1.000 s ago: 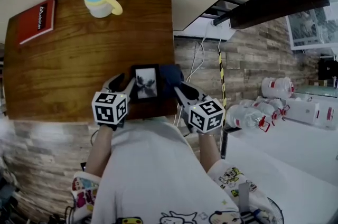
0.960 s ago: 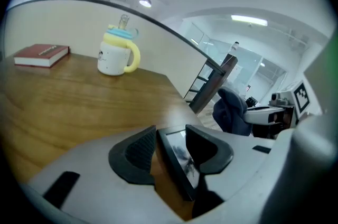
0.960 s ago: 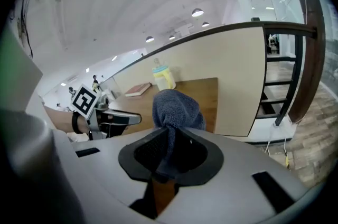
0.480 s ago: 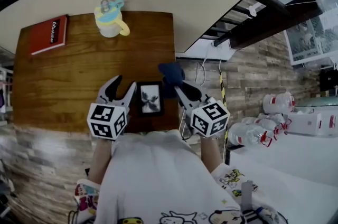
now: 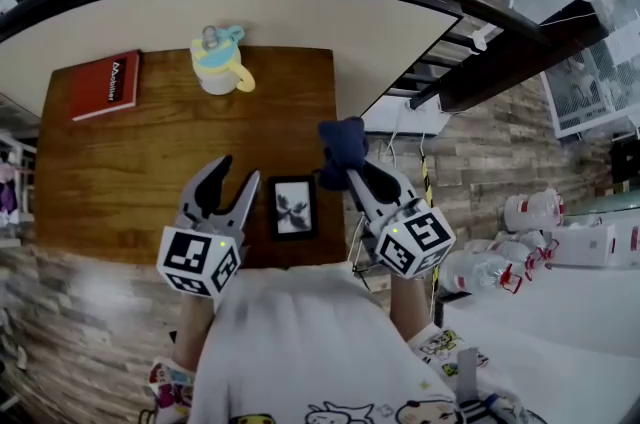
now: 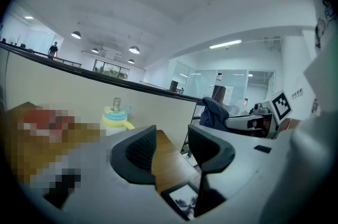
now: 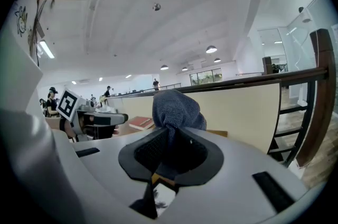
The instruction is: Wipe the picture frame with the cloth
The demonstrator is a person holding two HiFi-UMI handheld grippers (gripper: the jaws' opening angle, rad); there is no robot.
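Half the cloth point(image 5: 342, 142) vanishes inside the right gripper point(image 5: 350, 172), fingers clamped on it. The left gripper point(image 5: 237, 174) is empty, its fingers just widening. One picture frame point(image 5: 293, 207), one cup point(image 5: 220, 62), one book point(image 5: 106, 84).

Head view looks steeply down; all three views share the picture frame point(image 5: 293, 208).

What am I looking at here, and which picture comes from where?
A person at a wooden table holds a two-jaw gripper in each hand. One picture looks down from a camera on the head; the other two come from cameras on the grippers, looking along their jaws. On the table are a picture frame, a red book and a lidded cup. The right gripper is shut on a blue cloth. The left gripper is open with nothing between its jaws, which have just been opening.
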